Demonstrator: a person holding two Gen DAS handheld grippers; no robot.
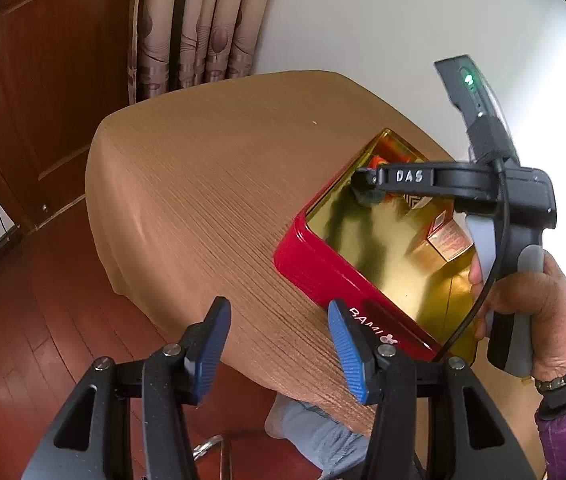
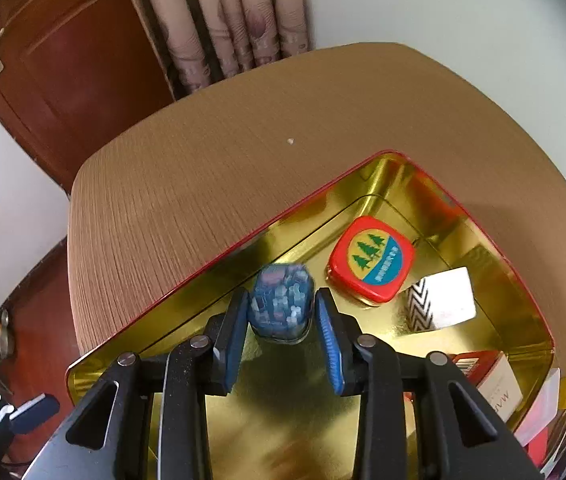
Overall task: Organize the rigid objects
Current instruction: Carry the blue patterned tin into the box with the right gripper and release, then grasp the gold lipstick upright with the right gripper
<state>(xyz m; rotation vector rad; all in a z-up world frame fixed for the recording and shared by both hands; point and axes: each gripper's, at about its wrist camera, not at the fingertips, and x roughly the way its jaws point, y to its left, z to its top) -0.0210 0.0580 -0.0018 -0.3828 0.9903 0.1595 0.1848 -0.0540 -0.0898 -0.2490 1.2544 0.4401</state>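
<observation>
1. Your right gripper is over the open red tin and pointing steeply down. A small blue block sits between its tips, low inside the tin near the left wall.
2. R jaws: narrow, w/ the pads right up against the block on both sides. The block is blurred, so you can't tell whether they're pressing on it or only flanking it, or whether it's resting on the tin floor.
3. Your left gripper has its jaws well apart w/ nothing between them. It hangs over the near edge of the table, just beside the tin's near corner and not touching it.
4. Already in the tin:
   - a red rounded-square case w/ a tree logo, toward the far corner
   - a white box w/ a zigzag side, just beside the case
   - a red-and-white carton, at the near right
5. Progress, as a judgement: you're well into it. Three items are stowed and the blue block is the fourth, at or about the point of being set down.
6. Still left, prob.: a few cartons show past the tin's near right edge, outside it. They're cropped, so you can't tell how many. The rest of the tabletop in view has only a tiny pale speck.
7. No lid is in view, so you can't tell whether closing the tin is part of the job.
</observation>
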